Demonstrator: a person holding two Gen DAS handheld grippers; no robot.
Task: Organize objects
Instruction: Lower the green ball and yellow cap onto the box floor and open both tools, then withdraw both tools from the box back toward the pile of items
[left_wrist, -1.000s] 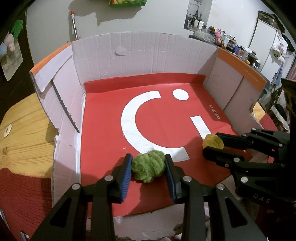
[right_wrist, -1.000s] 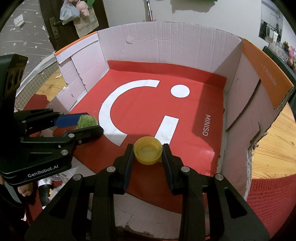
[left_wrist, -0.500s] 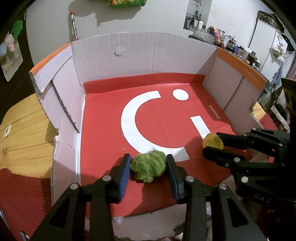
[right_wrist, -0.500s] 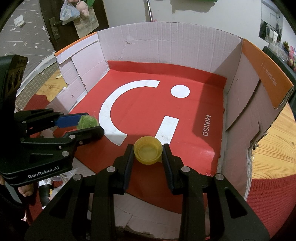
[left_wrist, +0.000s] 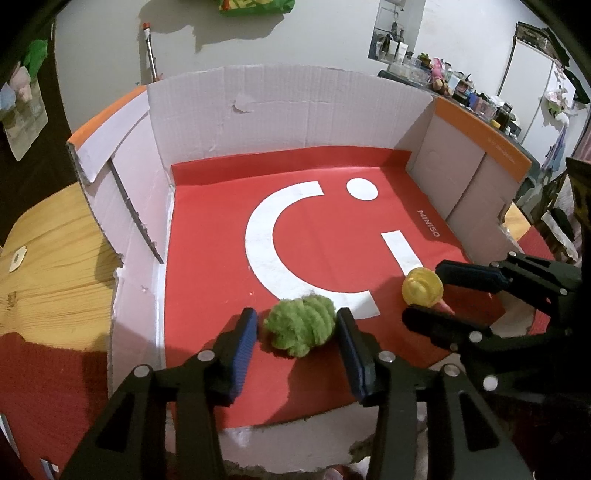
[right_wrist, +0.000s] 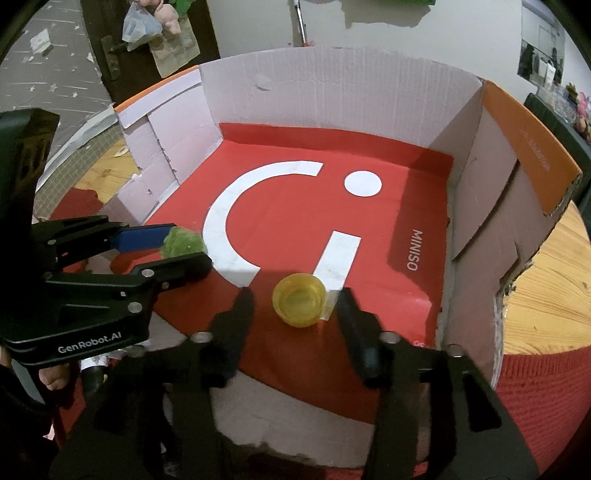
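Observation:
A fuzzy green toy (left_wrist: 301, 325) lies on the red floor of the cardboard box (left_wrist: 280, 110), between the fingers of my left gripper (left_wrist: 293, 328). The jaws stand open, with gaps on both sides of the toy. It also shows in the right wrist view (right_wrist: 183, 242). A small yellow cup (right_wrist: 299, 304) stands on the red floor between the fingers of my right gripper (right_wrist: 295, 306), which is open and apart from it. The cup also shows in the left wrist view (left_wrist: 423, 291).
The box has white cardboard walls and orange flaps (right_wrist: 532, 147). It rests on a wooden table (left_wrist: 48, 266) with a red cloth (right_wrist: 543, 402). The box's front edge is torn and low. A cluttered shelf (left_wrist: 461, 92) stands at the far right.
Both grippers have opened. The left jaws have let go of the green toy and the right jaws have let go of the yellow cup; both objects rest on the red floor.

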